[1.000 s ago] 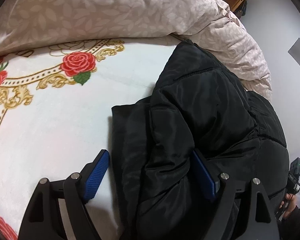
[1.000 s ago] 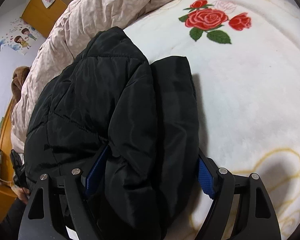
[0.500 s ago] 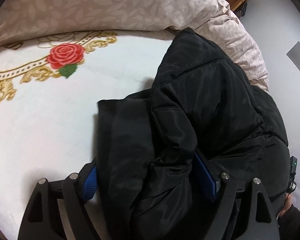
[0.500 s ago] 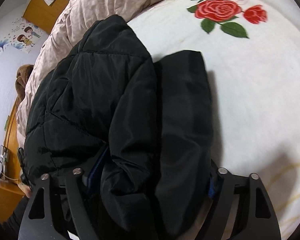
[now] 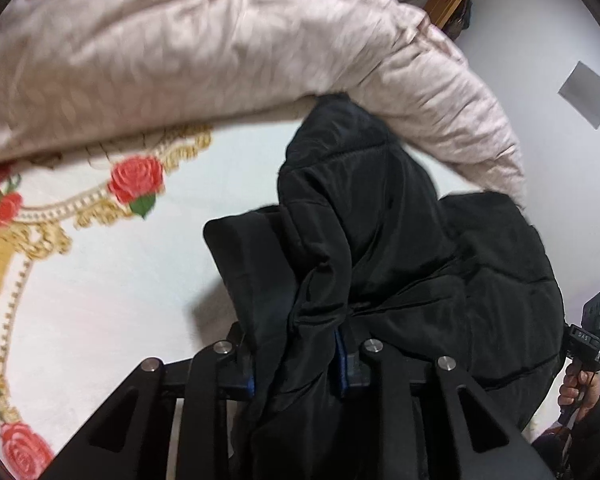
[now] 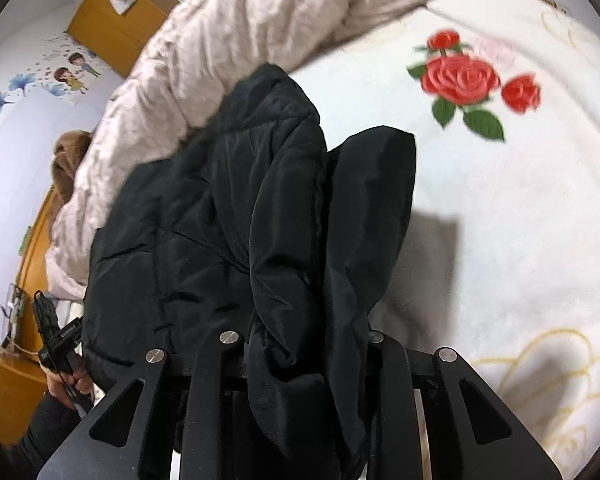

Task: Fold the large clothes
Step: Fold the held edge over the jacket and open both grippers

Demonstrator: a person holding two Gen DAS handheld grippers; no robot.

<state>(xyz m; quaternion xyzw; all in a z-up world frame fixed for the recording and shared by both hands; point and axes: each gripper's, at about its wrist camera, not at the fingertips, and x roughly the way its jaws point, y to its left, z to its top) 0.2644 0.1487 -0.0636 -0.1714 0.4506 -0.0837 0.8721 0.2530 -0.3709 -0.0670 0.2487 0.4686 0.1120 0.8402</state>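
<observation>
Jacket pinched at both near corners

Black padded jacket point(image 5: 400, 248) lies on the rose-print blanket point(image 5: 100, 280), long axis running away toward the far pink duvet point(image 5: 220, 48). Left gripper point(image 5: 296, 364) and right gripper point(image 6: 304, 360) have just been closing; both now clamp bunched near-edge fabric. Both tilt downward, side by side, equally near.

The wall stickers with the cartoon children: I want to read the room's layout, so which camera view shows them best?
The right wrist view. The wall stickers sit at its upper left, on the pale wall beside the wooden cabinet. The left wrist view shows none of them, only a grey patch on its wall.
</observation>
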